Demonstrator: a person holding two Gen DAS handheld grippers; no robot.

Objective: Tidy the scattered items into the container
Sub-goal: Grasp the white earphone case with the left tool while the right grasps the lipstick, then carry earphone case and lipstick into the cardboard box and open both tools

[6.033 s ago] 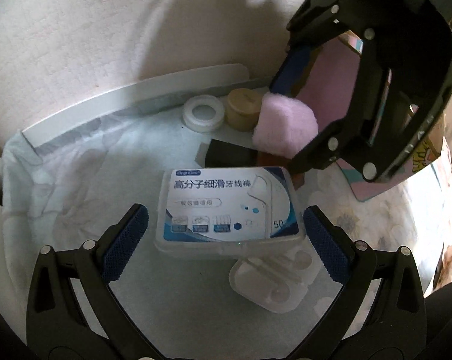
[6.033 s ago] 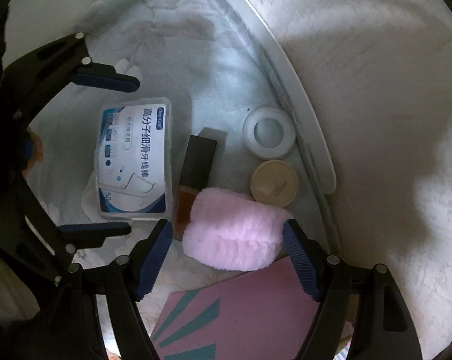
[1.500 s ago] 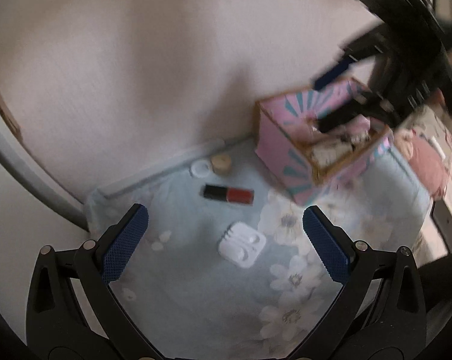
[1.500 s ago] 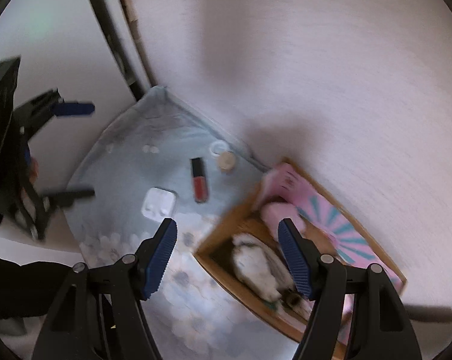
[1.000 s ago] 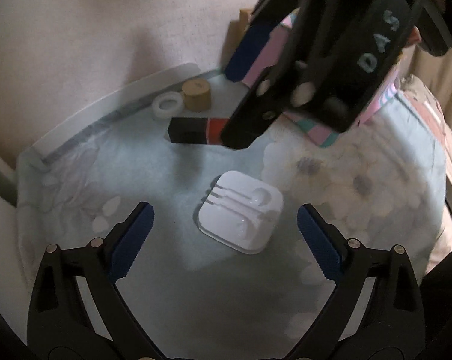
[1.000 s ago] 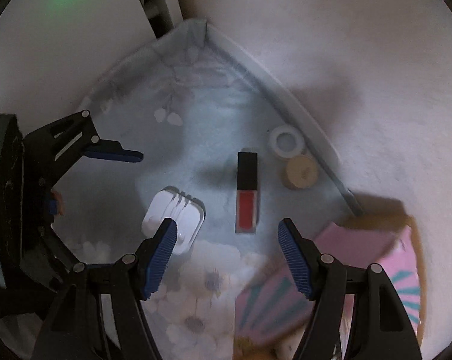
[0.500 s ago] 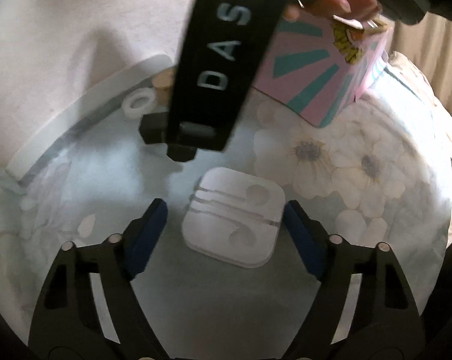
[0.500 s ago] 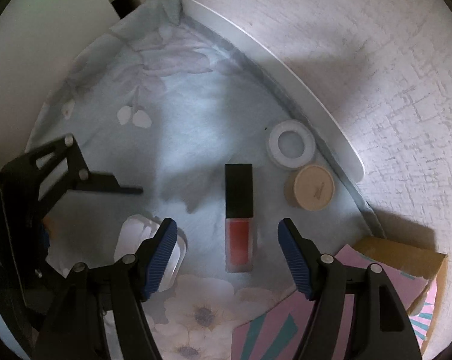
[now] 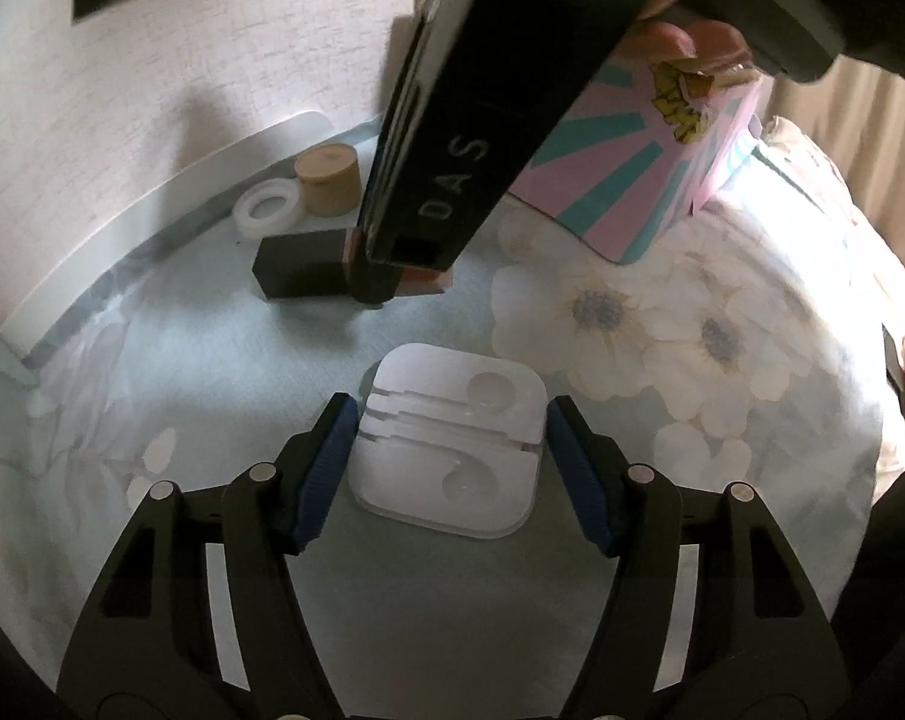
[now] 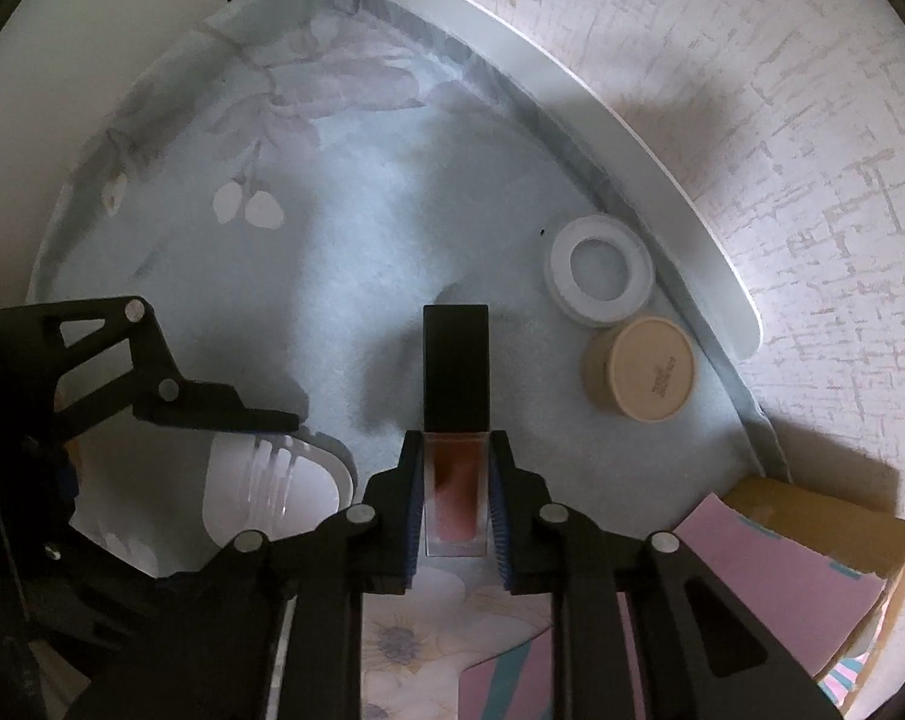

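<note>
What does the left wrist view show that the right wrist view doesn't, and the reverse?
Only the left wrist view: the whole white square plastic earphone case between the closing left gripper pads, and the pink-and-teal cardboard box's striped side. Only the right wrist view: the right gripper shut on the red lip gloss tube with black cap. Both: white plastic ring, tan round jar, floral cloth.

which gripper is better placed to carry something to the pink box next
Right. The right gripper is shut on the lip gloss, with the pink box close beside it. The left gripper is closing around the white case, pads not yet pressing.
</note>
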